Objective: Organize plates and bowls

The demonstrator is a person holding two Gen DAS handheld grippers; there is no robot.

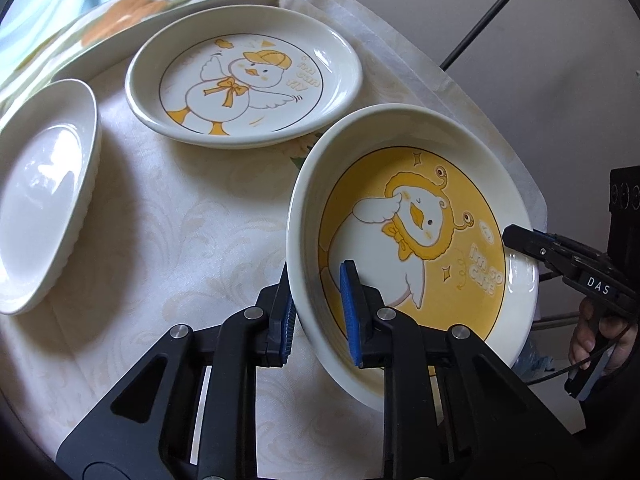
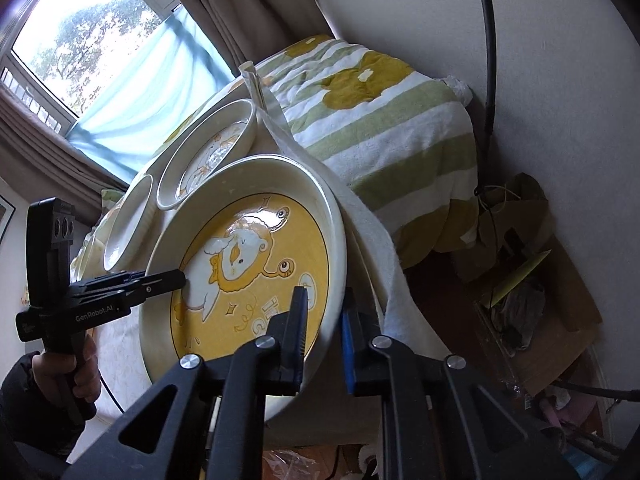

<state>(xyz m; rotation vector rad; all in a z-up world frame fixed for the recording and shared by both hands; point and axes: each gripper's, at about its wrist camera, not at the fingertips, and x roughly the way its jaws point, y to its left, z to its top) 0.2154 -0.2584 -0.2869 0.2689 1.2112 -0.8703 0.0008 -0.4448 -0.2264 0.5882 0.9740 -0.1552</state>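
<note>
Both grippers, left [image 1: 320, 312] and right [image 2: 326, 336], pinch the yellow plate's [image 1: 408, 240] rim, tilted; next, judged, stacking onto the white duck plate [image 1: 244, 76] at eleven o'clock

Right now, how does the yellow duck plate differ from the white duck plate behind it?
The yellow duck plate has a yellow centre; the white duck plate has a white one. The yellow one is tilted, its rim clamped by the left tool and right tool; the white one lies flat on the tablecloth, ungripped. Both are round, cream-rimmed cartoon-duck plates.
</note>
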